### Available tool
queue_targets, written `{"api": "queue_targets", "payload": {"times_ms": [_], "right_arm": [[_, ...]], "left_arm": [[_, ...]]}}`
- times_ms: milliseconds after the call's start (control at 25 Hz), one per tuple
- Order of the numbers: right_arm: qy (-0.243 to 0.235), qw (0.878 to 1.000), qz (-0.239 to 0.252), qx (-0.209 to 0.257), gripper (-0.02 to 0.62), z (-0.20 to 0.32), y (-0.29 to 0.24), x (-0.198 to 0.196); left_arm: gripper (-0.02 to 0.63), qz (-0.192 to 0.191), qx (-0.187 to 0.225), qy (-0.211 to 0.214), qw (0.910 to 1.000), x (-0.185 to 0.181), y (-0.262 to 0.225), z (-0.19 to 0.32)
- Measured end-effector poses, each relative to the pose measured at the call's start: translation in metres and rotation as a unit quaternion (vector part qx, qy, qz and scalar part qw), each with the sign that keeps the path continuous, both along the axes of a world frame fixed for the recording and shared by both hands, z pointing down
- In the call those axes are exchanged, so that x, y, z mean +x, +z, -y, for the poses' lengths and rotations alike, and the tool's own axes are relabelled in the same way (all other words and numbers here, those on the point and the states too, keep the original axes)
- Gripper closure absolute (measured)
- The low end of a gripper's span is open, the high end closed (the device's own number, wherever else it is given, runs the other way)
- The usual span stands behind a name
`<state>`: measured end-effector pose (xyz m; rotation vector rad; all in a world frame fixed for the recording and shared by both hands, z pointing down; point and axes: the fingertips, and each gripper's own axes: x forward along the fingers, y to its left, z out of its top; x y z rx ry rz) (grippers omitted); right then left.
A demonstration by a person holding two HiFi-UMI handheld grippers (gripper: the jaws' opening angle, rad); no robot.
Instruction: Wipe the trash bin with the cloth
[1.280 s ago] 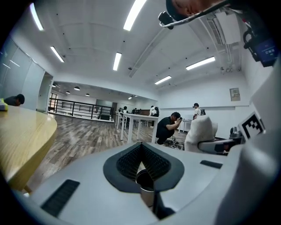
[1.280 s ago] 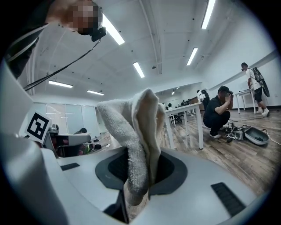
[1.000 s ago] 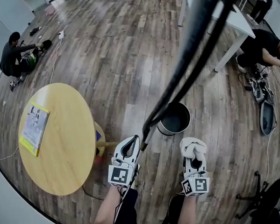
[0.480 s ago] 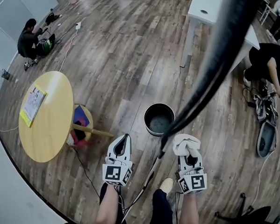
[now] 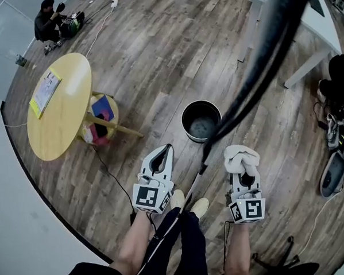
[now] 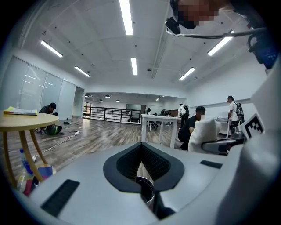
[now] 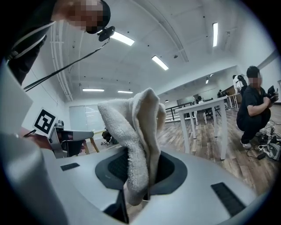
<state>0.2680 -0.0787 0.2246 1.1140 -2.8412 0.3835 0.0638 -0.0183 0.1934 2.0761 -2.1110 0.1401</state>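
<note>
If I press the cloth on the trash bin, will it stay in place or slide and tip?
The trash bin looks metal and empty, so probably light; on the smooth wooden floor it may slide. Standing upright and open, it might tip if pushed near the rim.

Trash bin [image 5: 201, 122] on floor [image 5: 156, 60] ahead-left of cloth [image 5: 241, 158], round table [image 5: 61, 117] far left

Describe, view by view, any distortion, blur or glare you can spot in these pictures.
Head view: fisheye curves the floorboards; a blurred dark cable crosses the upper right. Left gripper view: black round vignette, ceiling lights glare white. Right gripper view: same vignette; the cloth is sharp, the background bends.
</note>
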Motion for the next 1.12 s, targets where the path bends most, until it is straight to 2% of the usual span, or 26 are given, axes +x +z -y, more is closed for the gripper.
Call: {"api": "queue_targets", "payload": {"times_ms": [240, 400, 680, 920, 1120], "right_arm": [[-0.024, 1.000, -0.011, -0.009, 0.502, 0.011, 0.048, -0.008], [-0.030, 0.999, -0.016, -0.015, 0.502, 0.020, 0.078, -0.016], [-0.038, 0.999, -0.013, -0.006, 0.502, 0.036, 0.144, -0.038], [-0.038, 0.999, -0.007, 0.007, 0.502, 0.050, 0.225, -0.055], [-0.048, 0.999, -0.018, 0.005, 0.502, 0.053, 0.295, -0.062]], "left_arm": [[0.611, -0.010, -0.014, -0.011, 0.9998, 0.000, 0.051, 0.003], [0.611, -0.010, -0.019, -0.017, 0.9996, -0.013, 0.080, 0.005], [0.611, -0.003, -0.004, -0.010, 0.9999, -0.029, 0.135, 0.021], [0.611, 0.003, 0.007, 0.000, 1.0000, -0.035, 0.213, 0.031], [0.611, -0.003, -0.003, -0.002, 1.0000, -0.041, 0.286, 0.030]]}}
